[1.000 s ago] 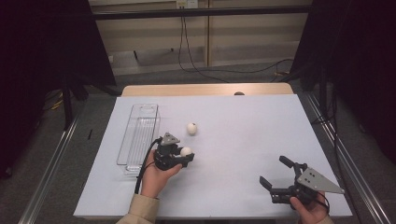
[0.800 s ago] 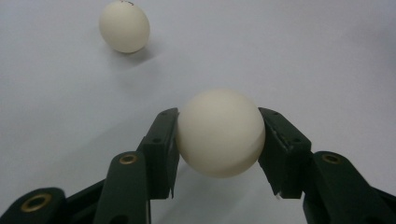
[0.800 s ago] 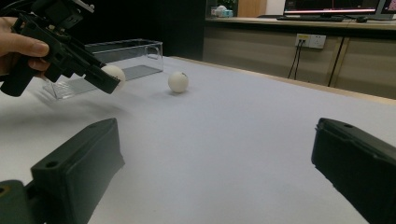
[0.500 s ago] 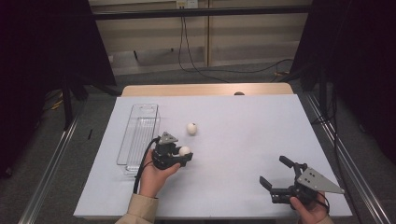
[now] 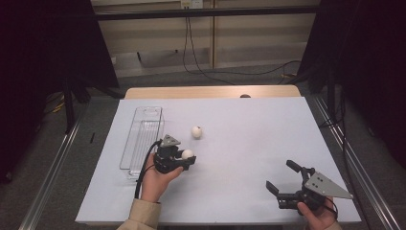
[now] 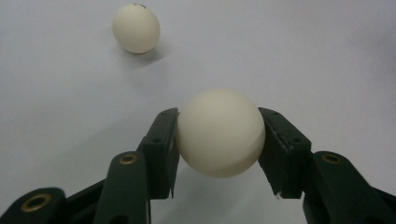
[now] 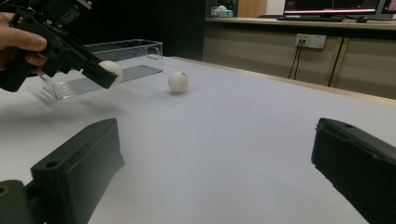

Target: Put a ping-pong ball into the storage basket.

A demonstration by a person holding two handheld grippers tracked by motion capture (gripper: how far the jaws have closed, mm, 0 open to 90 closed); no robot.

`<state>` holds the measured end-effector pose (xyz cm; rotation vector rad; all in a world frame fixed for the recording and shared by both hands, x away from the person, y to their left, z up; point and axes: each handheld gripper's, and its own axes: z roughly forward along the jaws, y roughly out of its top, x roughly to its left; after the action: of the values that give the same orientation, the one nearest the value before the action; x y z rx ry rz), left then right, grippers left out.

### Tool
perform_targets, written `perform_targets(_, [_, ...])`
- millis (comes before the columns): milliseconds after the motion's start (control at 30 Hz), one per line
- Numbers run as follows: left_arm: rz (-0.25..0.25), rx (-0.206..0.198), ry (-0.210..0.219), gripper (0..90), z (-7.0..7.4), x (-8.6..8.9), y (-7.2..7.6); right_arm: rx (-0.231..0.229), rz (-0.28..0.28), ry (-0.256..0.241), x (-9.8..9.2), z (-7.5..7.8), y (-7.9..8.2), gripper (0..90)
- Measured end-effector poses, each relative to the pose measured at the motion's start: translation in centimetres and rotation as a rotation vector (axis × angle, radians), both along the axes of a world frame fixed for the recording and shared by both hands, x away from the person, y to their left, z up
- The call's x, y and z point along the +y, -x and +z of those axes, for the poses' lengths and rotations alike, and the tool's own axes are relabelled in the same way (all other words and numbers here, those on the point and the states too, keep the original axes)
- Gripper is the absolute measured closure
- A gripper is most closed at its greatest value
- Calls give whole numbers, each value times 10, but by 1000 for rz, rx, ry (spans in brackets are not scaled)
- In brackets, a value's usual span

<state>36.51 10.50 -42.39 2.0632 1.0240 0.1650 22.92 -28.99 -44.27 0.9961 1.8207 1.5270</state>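
At the left a clear tray (image 5: 142, 143) is sitting on the white table (image 5: 249, 139); just beside it the left gripper (image 5: 184, 157) is pinching one white ball (image 6: 219, 133) between its jaws, lifted off the table. The carrying step seems in hand; next it likely needs swinging over the tray. A second ball (image 5: 196, 132) is lying nearby: two balls, one tray. The right gripper (image 5: 283, 180) is waiting, jaws spread.

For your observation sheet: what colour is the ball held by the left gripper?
Creamy off-white, plain; the ball shows best in the left gripper view.
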Motion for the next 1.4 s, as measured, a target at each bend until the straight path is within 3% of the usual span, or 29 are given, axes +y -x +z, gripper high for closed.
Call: perform_targets(1400, [32, 12, 7, 511, 9, 14, -2, 1, 0, 0, 0, 0, 0, 9])
